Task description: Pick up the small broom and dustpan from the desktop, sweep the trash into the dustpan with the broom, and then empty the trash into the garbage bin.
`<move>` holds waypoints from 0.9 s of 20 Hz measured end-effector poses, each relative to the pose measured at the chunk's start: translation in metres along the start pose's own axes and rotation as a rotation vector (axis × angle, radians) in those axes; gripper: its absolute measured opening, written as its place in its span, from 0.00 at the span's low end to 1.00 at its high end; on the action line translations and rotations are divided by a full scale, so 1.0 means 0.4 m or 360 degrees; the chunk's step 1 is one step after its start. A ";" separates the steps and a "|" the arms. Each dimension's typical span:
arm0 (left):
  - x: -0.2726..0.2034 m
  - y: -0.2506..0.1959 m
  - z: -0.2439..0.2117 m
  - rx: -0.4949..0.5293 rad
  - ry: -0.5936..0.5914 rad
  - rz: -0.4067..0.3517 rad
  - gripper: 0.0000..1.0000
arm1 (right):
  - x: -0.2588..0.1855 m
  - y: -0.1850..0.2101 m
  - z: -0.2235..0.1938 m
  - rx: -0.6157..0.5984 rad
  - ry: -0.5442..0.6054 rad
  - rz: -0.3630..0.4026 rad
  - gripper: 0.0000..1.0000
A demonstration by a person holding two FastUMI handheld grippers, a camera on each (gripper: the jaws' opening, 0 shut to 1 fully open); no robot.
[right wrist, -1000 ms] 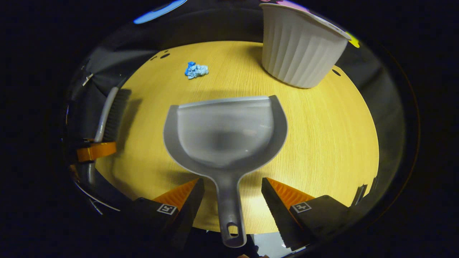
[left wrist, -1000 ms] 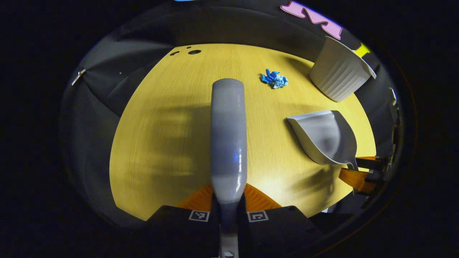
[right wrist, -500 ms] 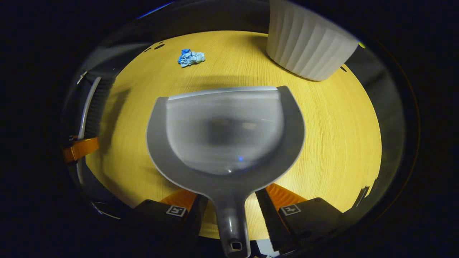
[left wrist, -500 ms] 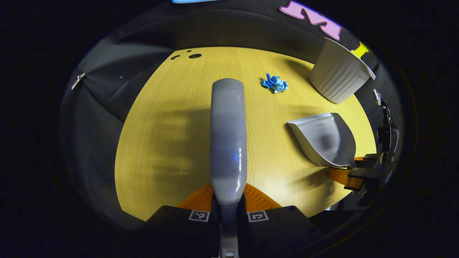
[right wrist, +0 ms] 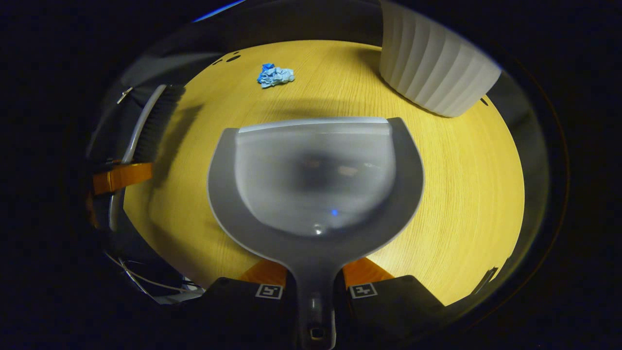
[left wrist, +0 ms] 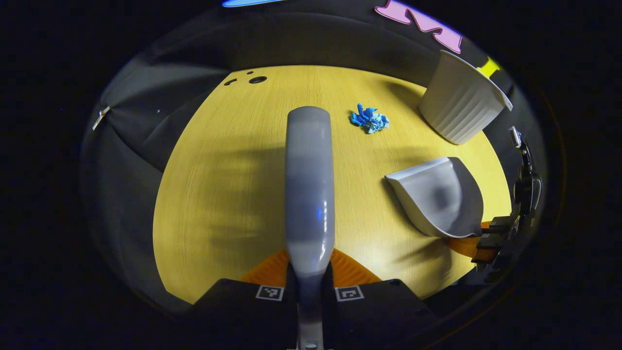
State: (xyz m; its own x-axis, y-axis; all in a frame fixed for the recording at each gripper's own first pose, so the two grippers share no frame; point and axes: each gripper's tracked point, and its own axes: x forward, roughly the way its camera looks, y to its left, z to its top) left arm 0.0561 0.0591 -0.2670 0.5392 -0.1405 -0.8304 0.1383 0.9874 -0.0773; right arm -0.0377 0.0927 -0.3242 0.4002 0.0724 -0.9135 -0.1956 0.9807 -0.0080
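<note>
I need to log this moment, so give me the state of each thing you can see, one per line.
left gripper: shut on the broom handle.
right gripper: shut on the dustpan handle.
broom: held.
dustpan: held, empty.
blue trash: crumpled, lying on the desktop.
garbage bin: upright on the desktop.

No readable words, brand names or numbers appear on any object. The only signs are small square black-and-white coded markers, one on each finger mount of the left gripper [left wrist: 309,272] at the near edge of the left gripper view, and one on each finger mount of the right gripper [right wrist: 315,277] at the near edge of the right gripper view. Their patterns are machine codes, not legible text.
</note>
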 end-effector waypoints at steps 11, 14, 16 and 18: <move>0.128 0.038 0.245 0.0284 0.0060 0.0008 0.24 | -0.058 -0.095 0.002 -0.0121 0.0089 0.0099 0.34; 0.187 0.034 0.310 0.0389 0.0121 0.0015 0.24 | -0.064 -0.127 0.012 -0.0144 0.0085 0.0085 0.38; 0.222 0.020 0.345 0.0489 0.0167 0.0014 0.24 | -0.069 -0.143 0.020 -0.0178 0.0073 0.0073 0.34; 0.259 0.011 0.379 0.0609 0.0210 0.0038 0.24 | -0.073 -0.152 0.025 -0.0203 0.0063 0.0071 0.34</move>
State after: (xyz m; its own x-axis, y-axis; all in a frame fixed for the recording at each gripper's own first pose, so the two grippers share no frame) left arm 0.2385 0.0378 -0.2696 0.4382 -0.0830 -0.8950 0.4396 0.8883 0.1329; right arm -0.0285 0.0328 -0.2929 0.3531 0.1058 -0.9296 -0.3255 0.9454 -0.0161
